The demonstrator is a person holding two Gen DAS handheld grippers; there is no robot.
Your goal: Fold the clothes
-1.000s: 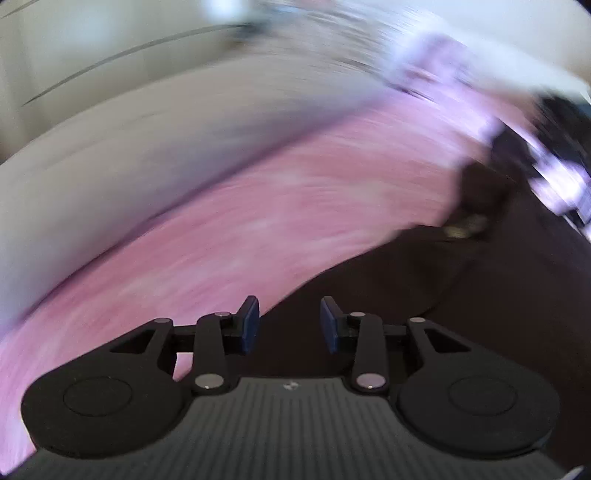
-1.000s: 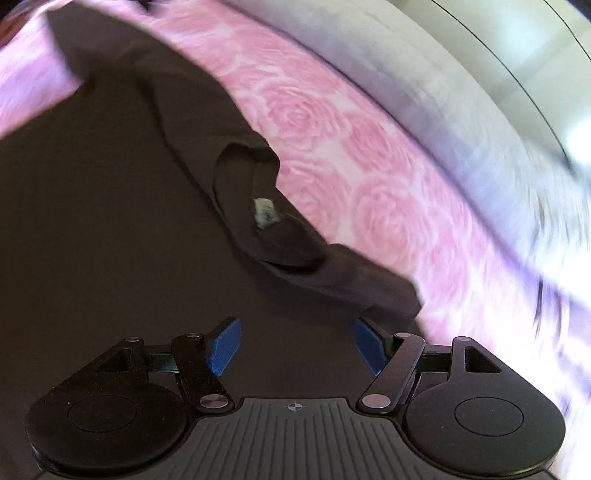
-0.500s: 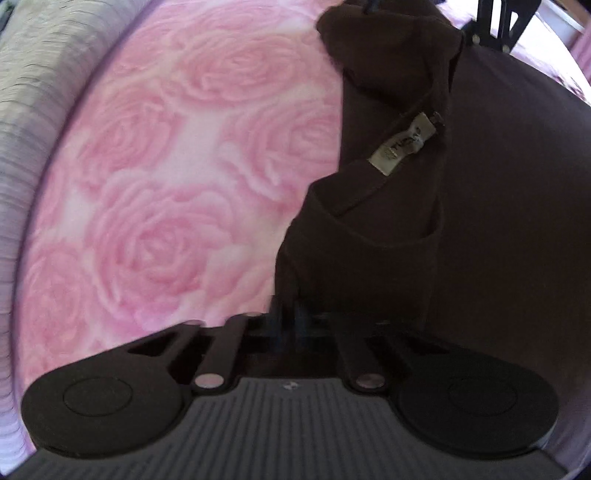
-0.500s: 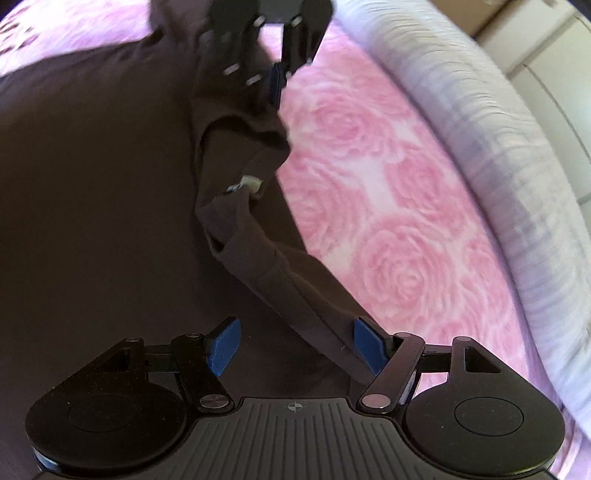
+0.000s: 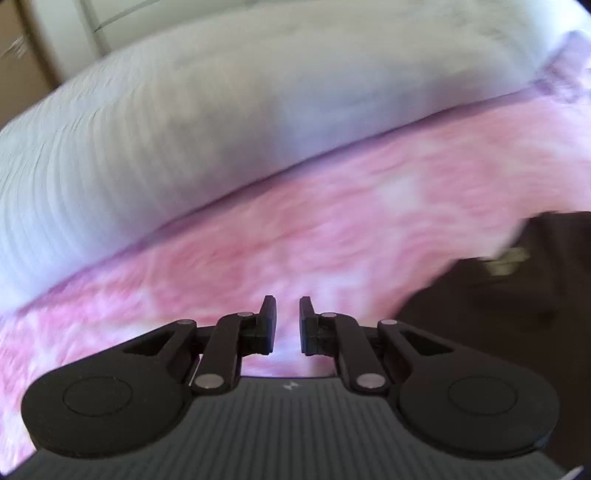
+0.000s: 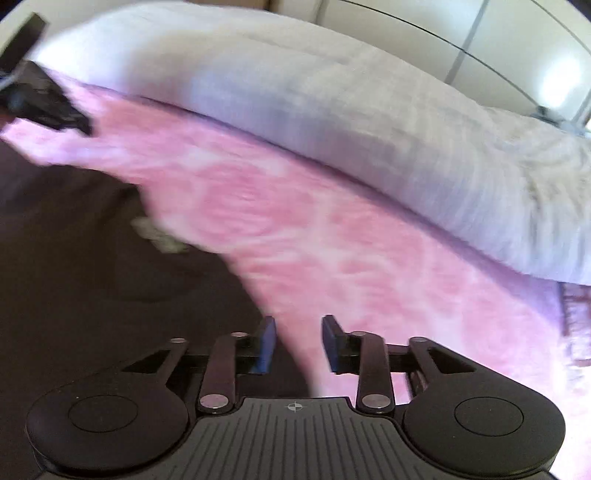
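A dark brown garment point(image 5: 498, 350) lies spread on the pink rose-print bed sheet point(image 5: 295, 240), its neck label point(image 5: 506, 258) showing. My left gripper point(image 5: 288, 321) hovers over bare sheet to the left of the garment; its jaws are opening a little, with only sheet showing in the narrow gap. In the right wrist view the garment point(image 6: 92, 277) fills the lower left, with its label point(image 6: 159, 236). My right gripper point(image 6: 298, 343) stands over the garment's right edge, jaws closing, pads not pressing on the cloth. The left gripper point(image 6: 40, 99) appears at the far upper left. Both views are blurred.
A pale grey ribbed pillow or blanket point(image 5: 221, 110) runs along the far side of the sheet, also in the right wrist view point(image 6: 369, 110). White cupboard doors point(image 6: 461, 26) stand behind it. Pink sheet point(image 6: 332, 240) lies bare between garment and pillow.
The left gripper, shut on the garment's edge half a second ago, has let go and moved off over bare sheet. The right gripper's jaws have narrowed, and it has shifted along the garment's edge.
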